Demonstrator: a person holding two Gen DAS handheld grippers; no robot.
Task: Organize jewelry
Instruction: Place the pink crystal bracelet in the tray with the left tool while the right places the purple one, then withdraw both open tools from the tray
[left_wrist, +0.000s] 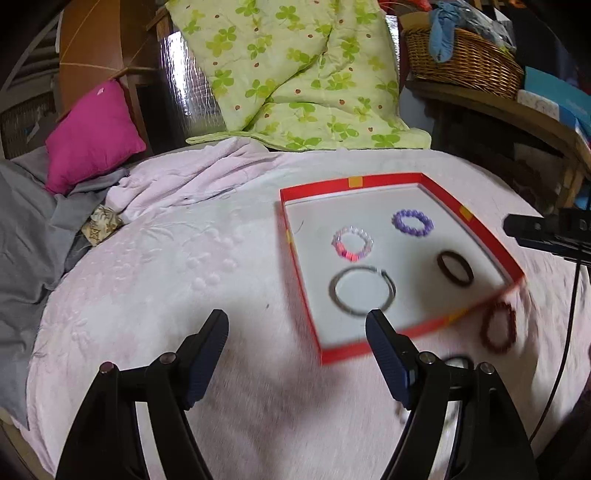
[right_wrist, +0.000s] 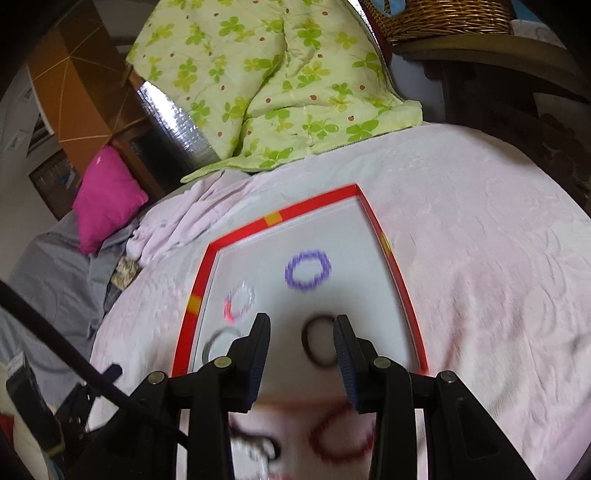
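Wicker basket (left_wrist: 461, 59) clearer left, right blurred

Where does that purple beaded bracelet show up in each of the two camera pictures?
Left wrist view: purple bracelet right of centre, in the tray's far part.
Right wrist view: purple bracelet near centre, beyond the gripper fingers.
Shared landmark: the red-rimmed tray that it lies in.
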